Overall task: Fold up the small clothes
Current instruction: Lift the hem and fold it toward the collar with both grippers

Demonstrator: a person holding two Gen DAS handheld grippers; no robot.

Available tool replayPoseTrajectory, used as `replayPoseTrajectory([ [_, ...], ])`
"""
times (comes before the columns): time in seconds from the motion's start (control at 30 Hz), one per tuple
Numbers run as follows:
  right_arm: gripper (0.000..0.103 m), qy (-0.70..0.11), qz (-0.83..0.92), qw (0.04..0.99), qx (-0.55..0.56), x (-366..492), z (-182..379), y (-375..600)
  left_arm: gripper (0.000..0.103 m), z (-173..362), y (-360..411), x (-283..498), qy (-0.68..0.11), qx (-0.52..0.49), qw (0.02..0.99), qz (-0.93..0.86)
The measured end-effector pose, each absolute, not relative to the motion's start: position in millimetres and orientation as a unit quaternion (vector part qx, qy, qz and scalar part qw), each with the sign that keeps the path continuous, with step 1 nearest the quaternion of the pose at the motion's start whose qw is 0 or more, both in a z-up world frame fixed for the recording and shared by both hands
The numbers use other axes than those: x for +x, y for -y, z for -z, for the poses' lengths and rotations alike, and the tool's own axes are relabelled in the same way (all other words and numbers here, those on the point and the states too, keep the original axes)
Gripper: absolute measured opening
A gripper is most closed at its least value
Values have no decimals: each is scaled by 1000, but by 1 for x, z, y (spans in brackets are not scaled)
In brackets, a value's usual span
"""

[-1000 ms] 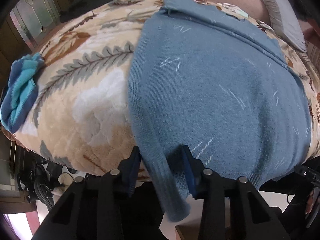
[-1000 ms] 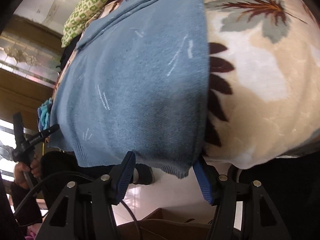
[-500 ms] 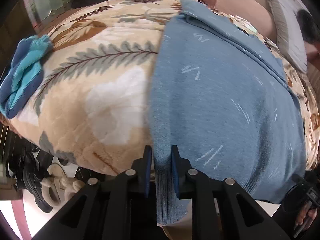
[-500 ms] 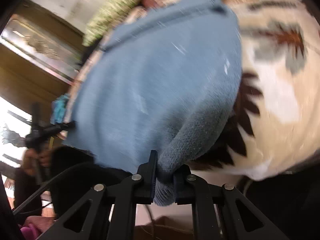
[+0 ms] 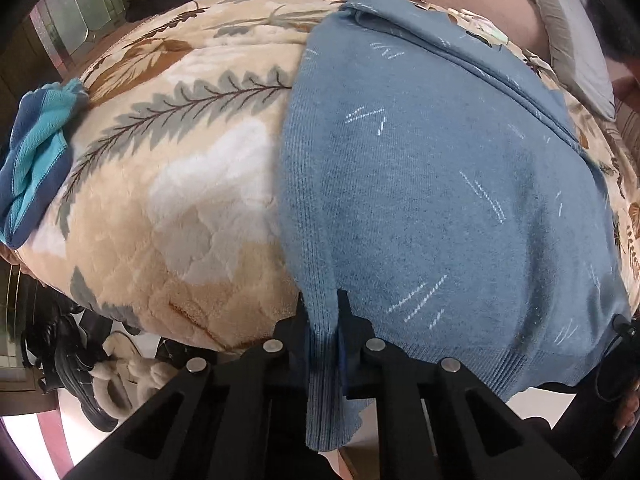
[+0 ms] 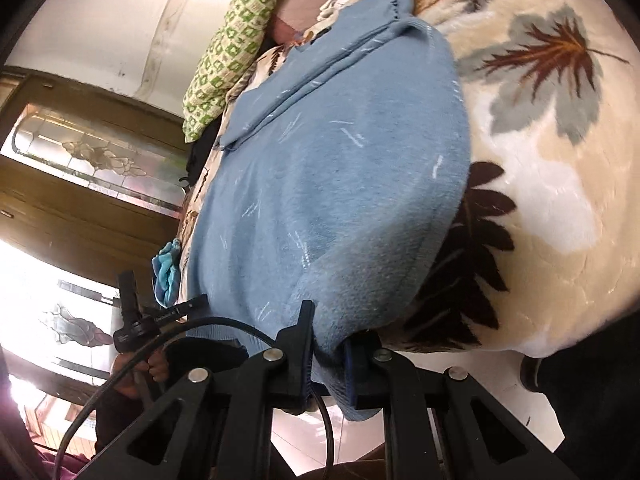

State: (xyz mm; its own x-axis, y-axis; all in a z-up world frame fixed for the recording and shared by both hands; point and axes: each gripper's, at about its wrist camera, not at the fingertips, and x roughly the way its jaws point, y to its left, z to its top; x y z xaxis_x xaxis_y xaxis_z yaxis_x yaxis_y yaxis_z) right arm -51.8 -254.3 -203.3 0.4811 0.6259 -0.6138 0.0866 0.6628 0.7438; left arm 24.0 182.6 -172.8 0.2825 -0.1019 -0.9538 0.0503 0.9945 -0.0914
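Observation:
A blue knit sweater [image 5: 432, 184] with small white dashes lies spread on a floral blanket [image 5: 180, 184] on a bed, its ribbed hem hanging over the near edge. My left gripper [image 5: 323, 320] is shut on the sweater's near left hem corner. My right gripper [image 6: 326, 344] is shut on the near right hem corner of the sweater [image 6: 340, 200]. The sleeves look folded across the far end near the collar.
A folded blue-and-turquoise garment [image 5: 32, 152] lies at the blanket's left edge. A green patterned pillow [image 6: 236, 44] and a grey pillow [image 5: 568, 28] lie at the far end. Shoes [image 5: 116, 376] sit on the floor below the bed's edge.
Both grippers were open around the hem corners a second ago. They closed on the corners and now hold them pinched at the bed's near edge.

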Motion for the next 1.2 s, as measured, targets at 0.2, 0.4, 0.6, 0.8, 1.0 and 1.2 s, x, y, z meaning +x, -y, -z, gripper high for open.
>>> replayPoseTrajectory([
  [0.2,18,-521,-161,720,429,-47,231,265,13,174,-177,32,-602,-17,797,52],
  [0.4,52,-528,-156,714,433,-43,244,258,8,168,-164,29,-590,-18,805,58],
  [0.6,10,-521,-172,768,330,-40,225,233,5,156,-161,25,-574,-22,815,84],
  [0.8,10,-425,-198,804,366,-41,175,250,5,120,-176,33,-548,-95,819,141],
  [1.0,10,-364,-213,818,391,-17,143,269,5,79,-190,59,-504,-180,823,189],
  [1.2,10,-320,-218,820,422,24,124,287,5,40,-181,108,-473,-206,831,207],
])
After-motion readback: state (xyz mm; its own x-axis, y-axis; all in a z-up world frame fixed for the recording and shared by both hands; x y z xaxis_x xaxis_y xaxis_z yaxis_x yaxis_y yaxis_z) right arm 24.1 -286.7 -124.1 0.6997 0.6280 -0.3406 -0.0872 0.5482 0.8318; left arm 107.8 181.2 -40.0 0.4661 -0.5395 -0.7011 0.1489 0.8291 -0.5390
